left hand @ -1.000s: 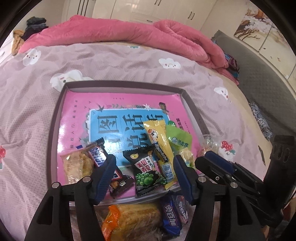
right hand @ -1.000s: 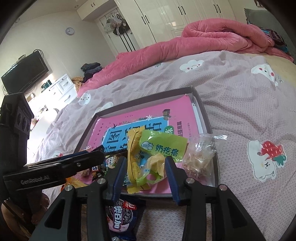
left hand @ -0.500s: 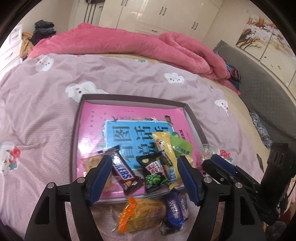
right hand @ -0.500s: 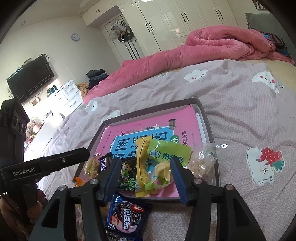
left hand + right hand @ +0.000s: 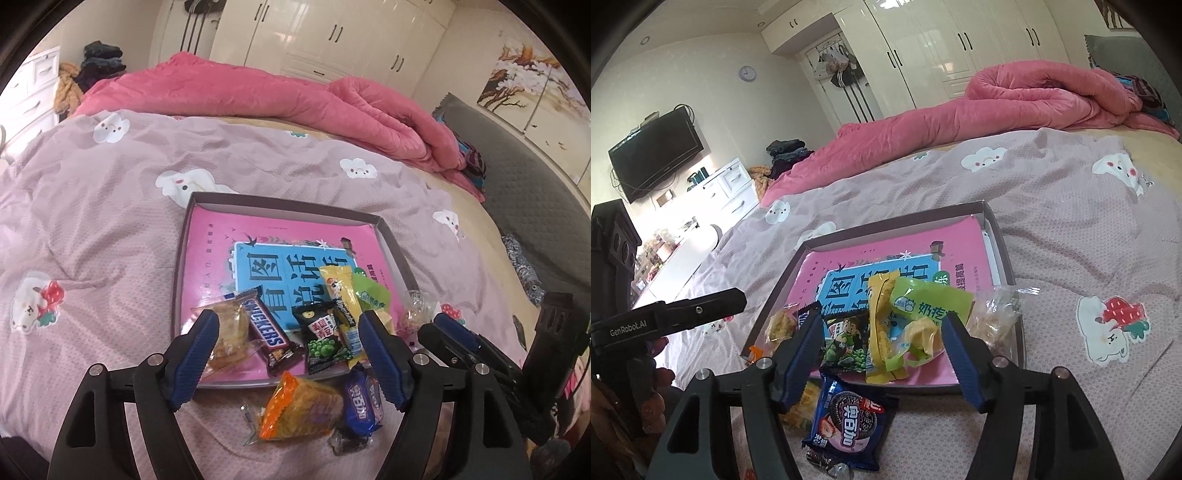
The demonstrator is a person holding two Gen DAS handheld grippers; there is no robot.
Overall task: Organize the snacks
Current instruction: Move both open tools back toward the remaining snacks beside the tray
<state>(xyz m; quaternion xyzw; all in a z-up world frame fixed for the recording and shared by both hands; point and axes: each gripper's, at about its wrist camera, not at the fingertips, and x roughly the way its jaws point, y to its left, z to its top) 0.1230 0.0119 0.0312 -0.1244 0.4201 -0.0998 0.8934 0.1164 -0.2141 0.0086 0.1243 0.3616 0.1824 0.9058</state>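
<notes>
Now | both my tongs, left (image 5: 286,326) and right (image 5: 881,330), gape empty | step: gathering strays | next: lift cookie pack (image 5: 849,424) beside tray (image 5: 1004,254), drop inside.

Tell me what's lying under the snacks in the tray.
A pink book with a blue title panel lies flat in the tray, under the Snickers and pea packet. Its near part is covered.

Several snack packets (image 5: 317,332) lie in the tray (image 5: 284,205); two packets (image 5: 303,410) lie on the bedspread (image 5: 92,221) before it.
</notes>
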